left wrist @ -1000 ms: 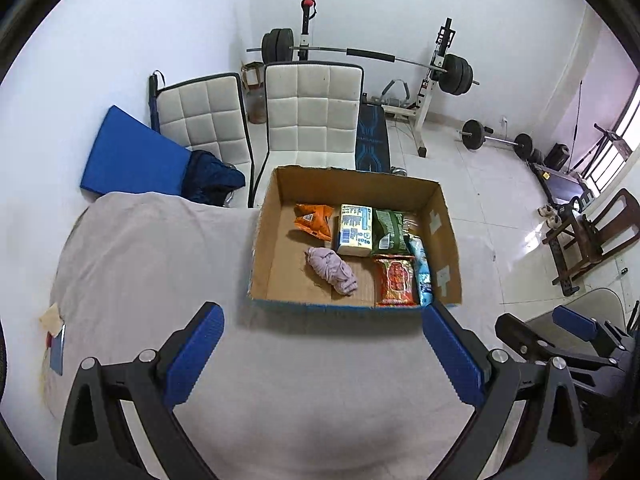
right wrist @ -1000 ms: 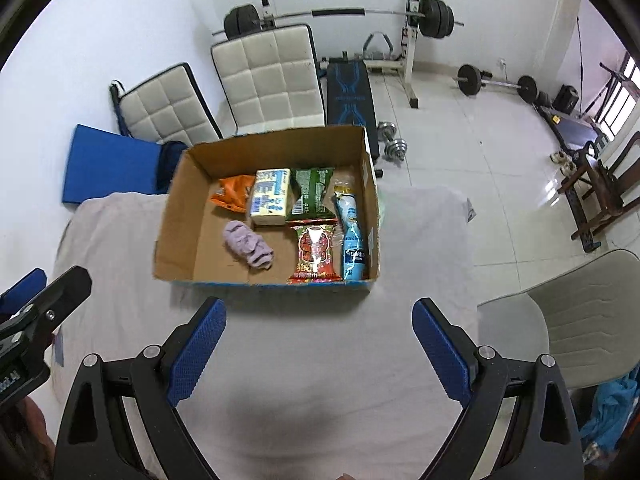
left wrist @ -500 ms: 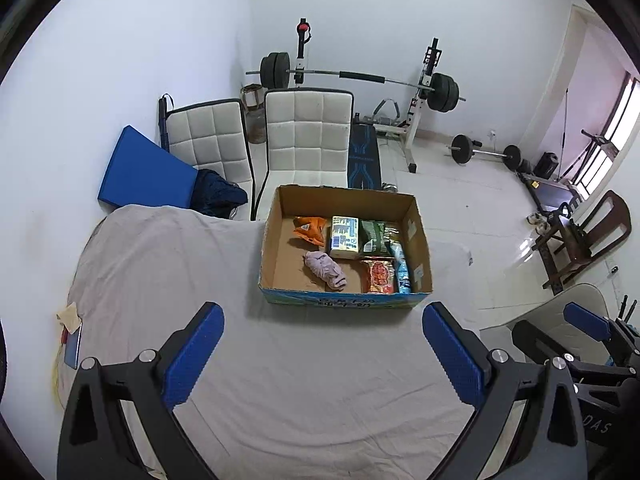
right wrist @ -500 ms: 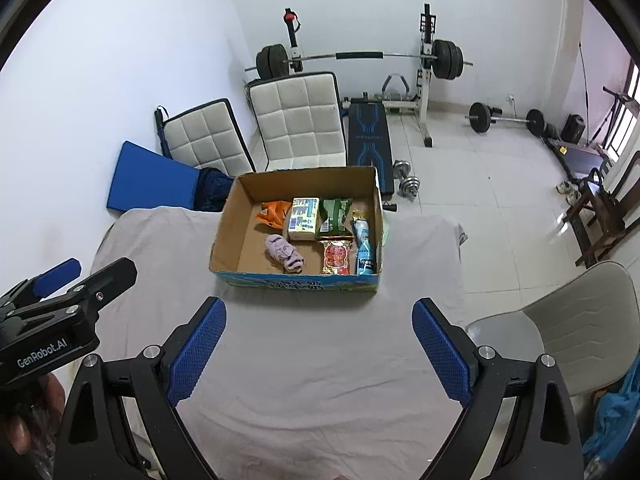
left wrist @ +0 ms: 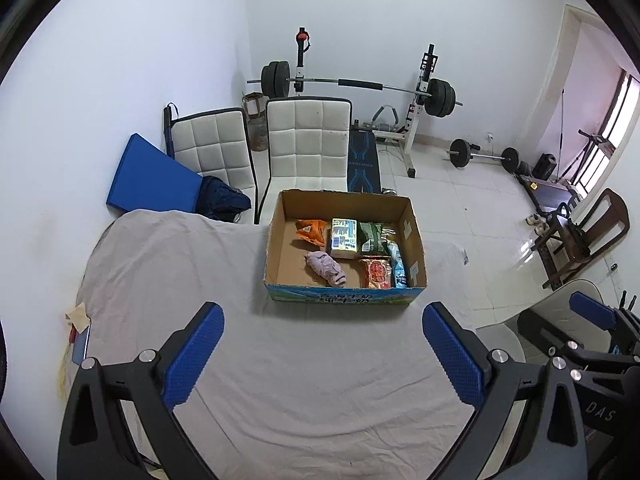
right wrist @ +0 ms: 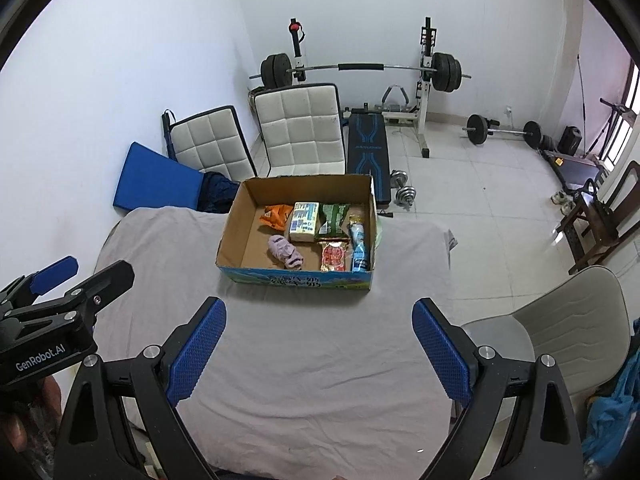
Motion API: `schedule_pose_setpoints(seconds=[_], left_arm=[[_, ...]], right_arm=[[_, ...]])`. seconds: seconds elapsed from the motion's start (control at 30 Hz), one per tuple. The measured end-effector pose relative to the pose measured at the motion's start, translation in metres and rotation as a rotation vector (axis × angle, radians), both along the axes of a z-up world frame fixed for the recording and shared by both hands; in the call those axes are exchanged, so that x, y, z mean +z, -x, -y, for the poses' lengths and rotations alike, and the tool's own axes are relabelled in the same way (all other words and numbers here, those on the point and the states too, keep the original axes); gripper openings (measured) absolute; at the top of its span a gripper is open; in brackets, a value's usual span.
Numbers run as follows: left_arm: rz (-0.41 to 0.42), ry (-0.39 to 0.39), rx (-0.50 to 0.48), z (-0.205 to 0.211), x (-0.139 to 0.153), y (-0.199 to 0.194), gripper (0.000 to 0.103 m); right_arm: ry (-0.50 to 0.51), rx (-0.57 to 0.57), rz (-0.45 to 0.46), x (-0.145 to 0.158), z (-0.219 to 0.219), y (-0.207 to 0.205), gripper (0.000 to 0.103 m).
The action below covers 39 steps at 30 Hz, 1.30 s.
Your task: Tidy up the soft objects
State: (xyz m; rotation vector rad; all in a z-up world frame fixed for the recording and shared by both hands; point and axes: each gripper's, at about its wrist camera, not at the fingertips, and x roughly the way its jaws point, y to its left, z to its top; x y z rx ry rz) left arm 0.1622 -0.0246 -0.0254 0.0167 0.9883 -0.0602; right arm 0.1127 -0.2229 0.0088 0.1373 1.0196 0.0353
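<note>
- left wrist view: the left gripper point(left wrist: 322, 344) is spread wide with nothing between its blue pads point(left wrist: 194, 354), hanging over the grey sheet point(left wrist: 280, 360) on the table.
- right wrist view: the right gripper point(right wrist: 318, 340) is likewise spread wide and holds nothing, over the same sheet, well short of the box point(right wrist: 296, 228).
- the left gripper also shows at the left edge of the right wrist view, its fingers apart.
- the box is open-topped cardboard and sits on the far part of the sheet, with a blue-green printed front wall facing the grippers.
- inside it, a rolled lilac cloth point(left wrist: 326, 266) lies on the bare floor near the middle, clear of the walls.
- an orange packet point(left wrist: 310, 232) lies behind the cloth; beside it are a pale carton point(left wrist: 344, 238) and a green bag point(left wrist: 372, 236).
- a red packet point(left wrist: 376, 274) and a blue pouch point(left wrist: 398, 266) lie side by side along the right part of the box, the pouch next to the right wall.
- the box's left half is bare cardboard.
- behind the table are two white chairs point(left wrist: 306, 140), a blue mat point(left wrist: 150, 180) and a barbell rack point(left wrist: 360, 88).
</note>
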Motion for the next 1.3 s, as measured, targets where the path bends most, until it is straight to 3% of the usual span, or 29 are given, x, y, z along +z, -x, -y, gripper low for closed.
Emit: schedule_pose_setpoints(seconds=[1.3], left_arm=[[0.048,-0.015,0.022,-0.013,0.017,0.0,0.102]], right_arm=[[0.033,-0.001,0.068,0.025,0.008,-0.016,0.096]])
